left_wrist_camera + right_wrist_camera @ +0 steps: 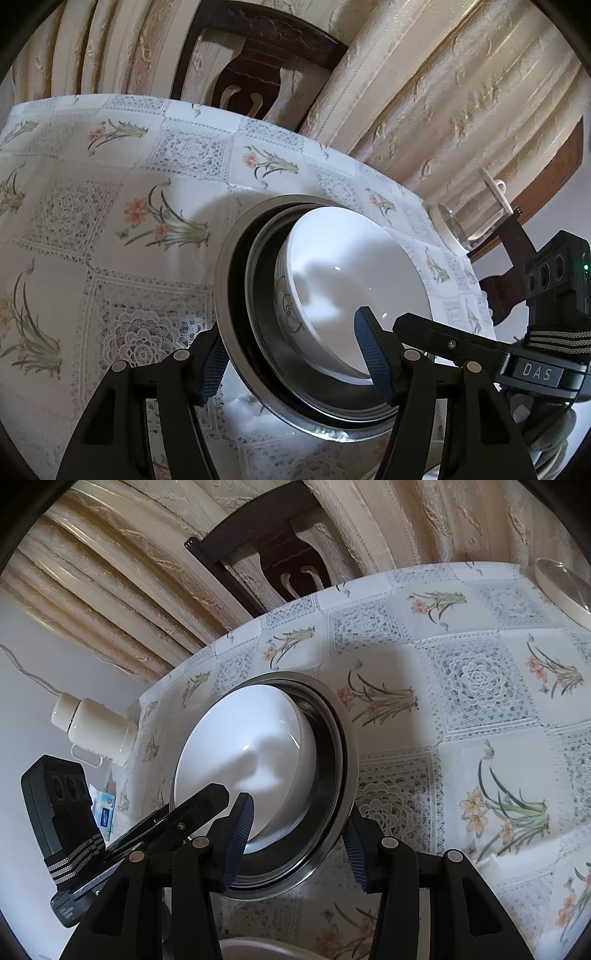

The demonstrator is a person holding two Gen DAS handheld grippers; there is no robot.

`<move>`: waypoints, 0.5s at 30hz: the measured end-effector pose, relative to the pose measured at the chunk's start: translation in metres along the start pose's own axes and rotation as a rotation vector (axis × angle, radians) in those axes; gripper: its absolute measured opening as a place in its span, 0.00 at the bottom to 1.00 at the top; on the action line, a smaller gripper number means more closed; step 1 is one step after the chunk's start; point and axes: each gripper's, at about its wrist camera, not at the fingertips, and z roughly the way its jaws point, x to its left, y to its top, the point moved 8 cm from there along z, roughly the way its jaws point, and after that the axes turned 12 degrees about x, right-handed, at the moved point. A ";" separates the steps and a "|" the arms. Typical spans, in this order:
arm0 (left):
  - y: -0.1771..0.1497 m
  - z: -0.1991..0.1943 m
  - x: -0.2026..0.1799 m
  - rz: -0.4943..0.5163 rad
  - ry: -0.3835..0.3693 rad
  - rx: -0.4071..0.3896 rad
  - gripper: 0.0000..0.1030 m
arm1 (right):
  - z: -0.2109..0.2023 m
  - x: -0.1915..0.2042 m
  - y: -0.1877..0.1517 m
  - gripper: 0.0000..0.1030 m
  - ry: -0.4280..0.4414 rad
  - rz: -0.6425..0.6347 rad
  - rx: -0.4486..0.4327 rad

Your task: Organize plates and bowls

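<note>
While the white bowl sits nested inside the steel bowl, the pair rests on the floral tablecloth near the table's edge. The left gripper stands spread, one pad outside the steel rim, the other over the white interior. The right gripper is likewise spread astride the same rim from the opposite side. Neither pinches yet. Judgement: close both evenly on the rim and lift level, or the inner bowl may slide. A glass-lidded dish sits well apart beyond; a chair stands behind.
</note>
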 end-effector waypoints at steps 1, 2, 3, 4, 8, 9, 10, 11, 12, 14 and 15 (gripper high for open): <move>0.000 -0.002 -0.001 0.002 -0.001 -0.003 0.63 | -0.003 0.000 -0.001 0.49 0.000 0.000 -0.005; 0.000 -0.004 -0.003 0.005 -0.004 -0.007 0.63 | -0.006 0.001 -0.002 0.49 0.000 -0.001 -0.012; 0.000 -0.007 -0.005 0.008 -0.007 -0.011 0.63 | -0.009 0.001 -0.004 0.49 0.000 0.000 -0.016; 0.000 -0.009 -0.007 0.010 -0.011 -0.015 0.63 | -0.013 0.001 -0.006 0.49 0.000 0.000 -0.022; -0.002 -0.019 -0.019 0.030 -0.020 -0.035 0.63 | -0.026 0.002 -0.013 0.49 -0.001 0.000 -0.048; -0.003 -0.020 -0.022 0.037 -0.017 -0.040 0.63 | -0.030 0.001 -0.015 0.49 -0.005 -0.003 -0.056; -0.004 -0.022 -0.026 0.044 -0.014 -0.044 0.63 | -0.034 0.001 -0.018 0.49 -0.011 -0.005 -0.065; -0.006 -0.023 -0.031 0.052 -0.014 -0.046 0.63 | -0.038 0.001 -0.021 0.49 -0.016 -0.007 -0.075; -0.009 -0.024 -0.035 0.060 -0.017 -0.046 0.63 | -0.043 0.000 -0.025 0.49 -0.018 -0.008 -0.083; -0.016 -0.026 -0.042 0.067 -0.026 -0.039 0.63 | -0.049 -0.002 -0.032 0.49 -0.018 -0.003 -0.092; -0.019 -0.027 -0.045 0.068 -0.029 -0.034 0.63 | -0.052 -0.002 -0.036 0.49 -0.016 0.000 -0.093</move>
